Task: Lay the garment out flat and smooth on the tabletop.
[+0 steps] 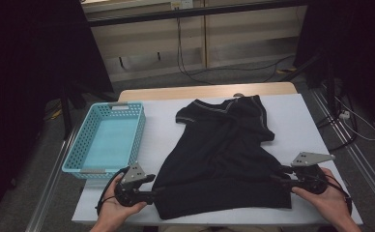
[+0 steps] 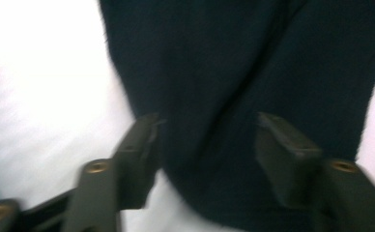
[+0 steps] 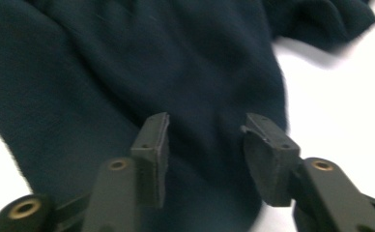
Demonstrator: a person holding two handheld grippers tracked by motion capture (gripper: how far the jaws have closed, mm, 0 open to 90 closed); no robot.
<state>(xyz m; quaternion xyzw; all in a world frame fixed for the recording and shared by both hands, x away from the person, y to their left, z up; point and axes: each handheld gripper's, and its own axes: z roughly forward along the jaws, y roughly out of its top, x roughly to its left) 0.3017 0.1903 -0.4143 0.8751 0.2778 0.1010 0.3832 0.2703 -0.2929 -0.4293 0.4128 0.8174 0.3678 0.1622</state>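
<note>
Two grippers sit at the near hem of a dark shirt: left gripper at 7 o'clock, right gripper at 5 o'clock. Both have jaws spread wide, cloth lying between them, nothing pinched yet. Shirt lies roughly flat mid-table, wrinkled, collar toward 12 o'clock, one sleeve bunched at 1 o'clock. Judgement: no fold made; grasping the hem corners comes first. Blue basket stands at 10 o'clock, just beside the shirt, not obstructing. White table otherwise bare.
</note>
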